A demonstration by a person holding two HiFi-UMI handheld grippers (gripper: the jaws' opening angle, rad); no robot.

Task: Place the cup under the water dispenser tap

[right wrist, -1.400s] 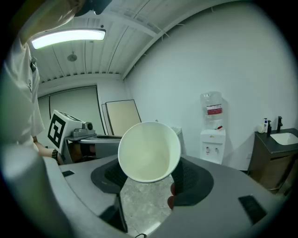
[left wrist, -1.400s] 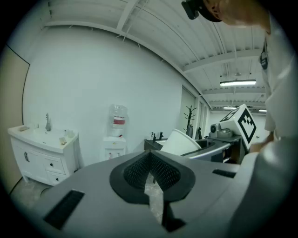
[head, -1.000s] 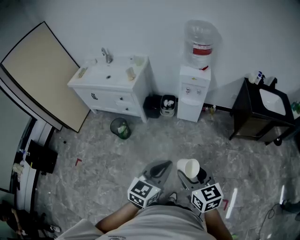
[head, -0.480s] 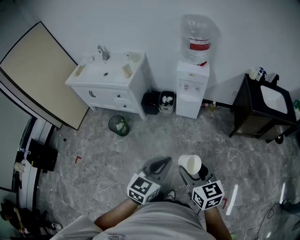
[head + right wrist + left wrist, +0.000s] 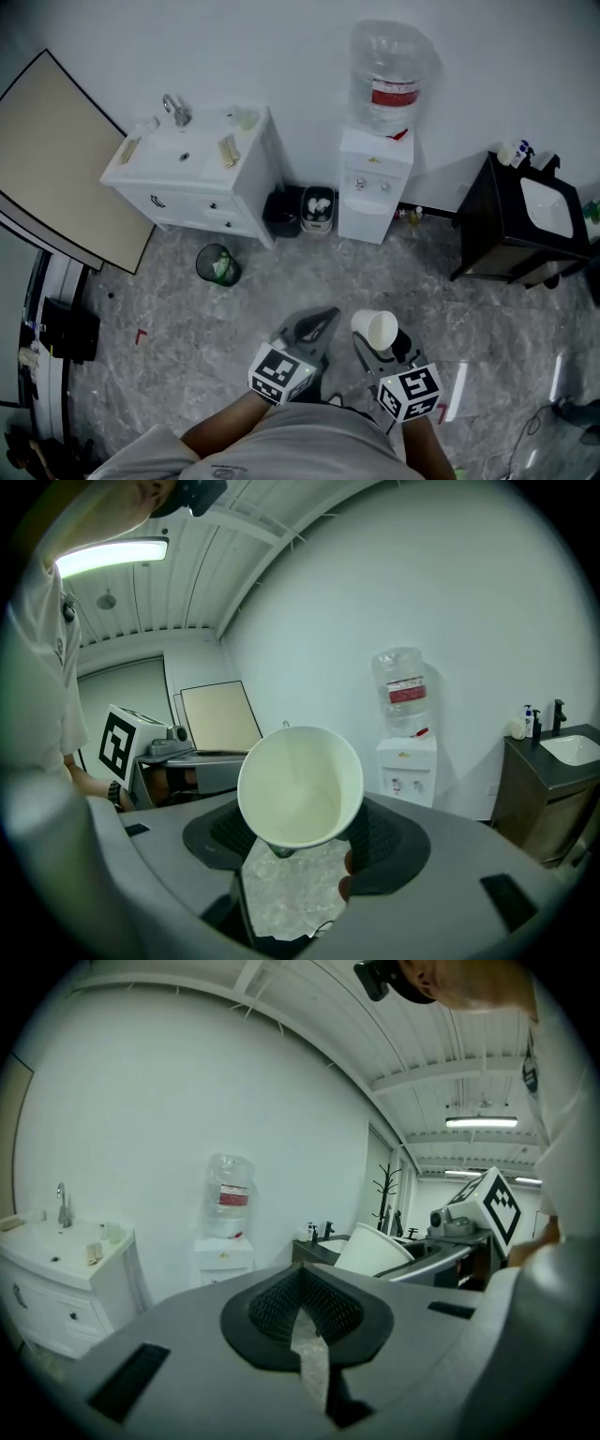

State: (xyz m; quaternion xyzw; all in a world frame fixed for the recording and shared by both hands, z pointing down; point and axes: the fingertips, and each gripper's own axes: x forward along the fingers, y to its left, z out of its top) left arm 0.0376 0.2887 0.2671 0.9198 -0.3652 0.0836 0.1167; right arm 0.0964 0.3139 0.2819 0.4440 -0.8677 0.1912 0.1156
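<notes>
White vanity (image 5: 187, 167), bins (image 5: 282, 216), dispenser (image 5: 372, 192), black cabinet (image 5: 502, 239)

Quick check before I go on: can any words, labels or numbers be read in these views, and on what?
No text can be read.
Red label on the water bottle: print too blurred.
Small sticker on the dispenser: too small.
Marker cubes: black-and-white patterns, no letters.
The cup: plain, no print.
</notes>
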